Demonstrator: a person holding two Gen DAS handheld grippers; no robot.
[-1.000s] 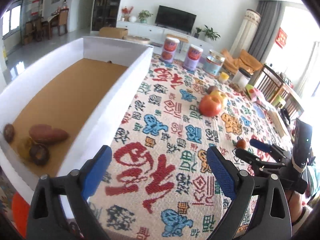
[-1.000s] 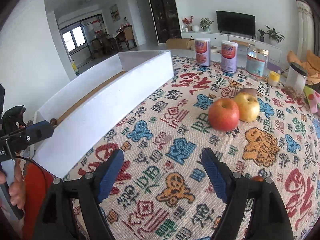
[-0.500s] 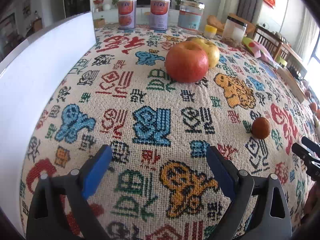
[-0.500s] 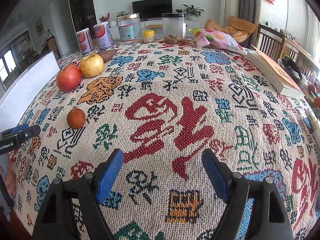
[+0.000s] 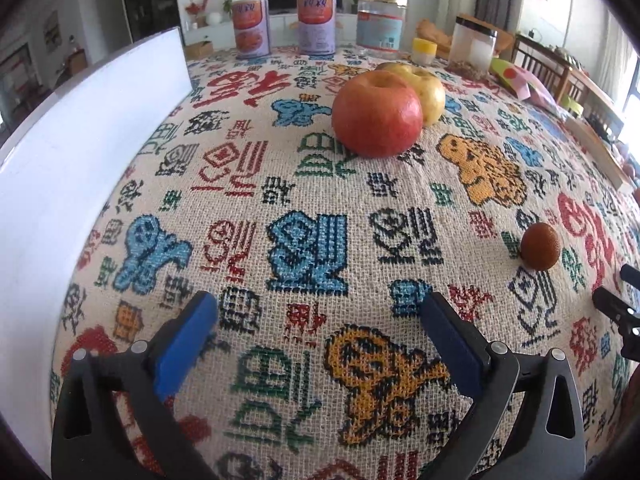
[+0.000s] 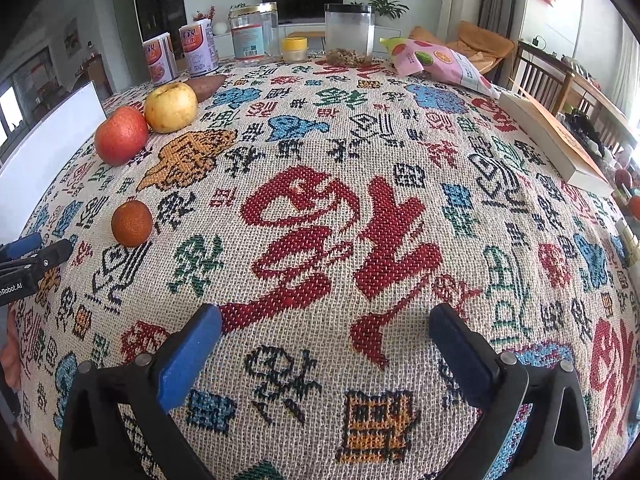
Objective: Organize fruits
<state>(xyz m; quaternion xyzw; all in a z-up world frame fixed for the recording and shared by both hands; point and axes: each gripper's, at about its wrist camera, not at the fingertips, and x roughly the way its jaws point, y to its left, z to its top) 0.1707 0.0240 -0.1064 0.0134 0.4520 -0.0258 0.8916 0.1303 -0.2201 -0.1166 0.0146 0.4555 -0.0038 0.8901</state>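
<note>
fruits lie on a patterned woven tablecloth [image 5: 312, 208]: a red apple [image 5: 377, 114] touching a yellow apple [image 5: 424, 86] behind it, and a small brown-orange round fruit [image 5: 539, 247] well apart from both, nearer the camera. the left wrist view shows the tall white wall of a box [image 5: 80, 152] filling its left side; the right wrist view catches only a corner of that box [image 6: 52, 128]. the right wrist view alone shows a sweet potato [image 6: 206, 84] just behind the yellow apple [image 6: 171, 107], a pink snack bag [image 6: 436, 60] and a book [image 6: 556, 140] at the far right edge. both views show two printed cans [image 5: 284, 24] and clear jars along the far edge. the inside of the box is hidden in both views. the red apple [image 6: 121, 135] is smooth with a dimpled top; the small fruit [image 6: 131, 223] has a rough, dull skin. left gripper [image 5: 320, 316]: blue-padded jaws opening, spread wide, only cloth between them. right gripper [image 6: 326, 320]: jaws opening, likewise wide and holding nothing; in the left wrist view only its dark tip shows, cut off at the right edge.
</note>
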